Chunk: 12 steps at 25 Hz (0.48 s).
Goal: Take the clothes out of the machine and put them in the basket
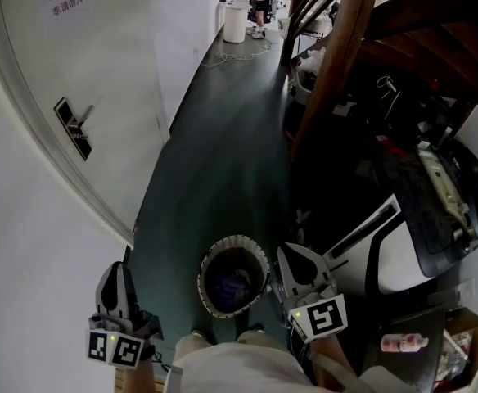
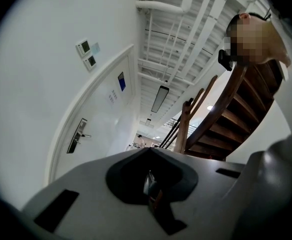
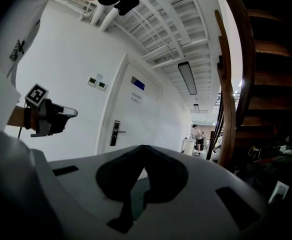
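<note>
Head view: basket [image 1: 261, 254] on the floor between both tongs, dark blue clothes [image 1: 232, 283] lying inside. Left tongs [image 1: 118, 273] fully closed, holding nothing; right tongs [image 1: 292, 256] likewise closed and empty. I judge one load delivered, fetch step next. Needs: swing right toward the white appliance [image 1: 386, 248], probably the machine, then open the tongs for any remaining garment

We hold our left gripper [image 1: 118, 283] at the lower left of the frame and our right gripper [image 1: 295, 262] at lower centre. Both point forward, jaws closed together on nothing.
</note>
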Available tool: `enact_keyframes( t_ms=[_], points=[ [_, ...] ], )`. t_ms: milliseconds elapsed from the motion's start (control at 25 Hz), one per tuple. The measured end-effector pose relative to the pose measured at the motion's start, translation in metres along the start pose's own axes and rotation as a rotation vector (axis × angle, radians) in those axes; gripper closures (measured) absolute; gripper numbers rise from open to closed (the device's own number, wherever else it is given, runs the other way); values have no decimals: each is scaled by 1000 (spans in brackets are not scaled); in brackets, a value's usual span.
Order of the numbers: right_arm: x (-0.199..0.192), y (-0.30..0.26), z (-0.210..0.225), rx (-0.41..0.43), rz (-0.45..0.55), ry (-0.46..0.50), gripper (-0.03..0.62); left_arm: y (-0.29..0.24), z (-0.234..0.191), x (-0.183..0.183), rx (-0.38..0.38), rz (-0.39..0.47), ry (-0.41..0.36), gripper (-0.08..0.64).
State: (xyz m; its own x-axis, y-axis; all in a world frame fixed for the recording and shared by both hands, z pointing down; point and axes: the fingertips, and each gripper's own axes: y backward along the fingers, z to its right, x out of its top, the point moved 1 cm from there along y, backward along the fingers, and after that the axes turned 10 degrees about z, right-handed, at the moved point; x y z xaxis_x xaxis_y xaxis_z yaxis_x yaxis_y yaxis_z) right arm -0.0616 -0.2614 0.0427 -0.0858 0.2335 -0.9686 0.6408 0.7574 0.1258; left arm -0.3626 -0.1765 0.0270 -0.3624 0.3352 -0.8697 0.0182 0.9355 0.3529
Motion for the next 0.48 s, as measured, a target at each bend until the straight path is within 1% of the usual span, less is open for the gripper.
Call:
enact_keyframes(
  t_ms=[480],
  points=[
    [5, -21, -3, 35, 16, -2, 580, -7, -3, 3, 20, 17, 18, 546]
  ],
)
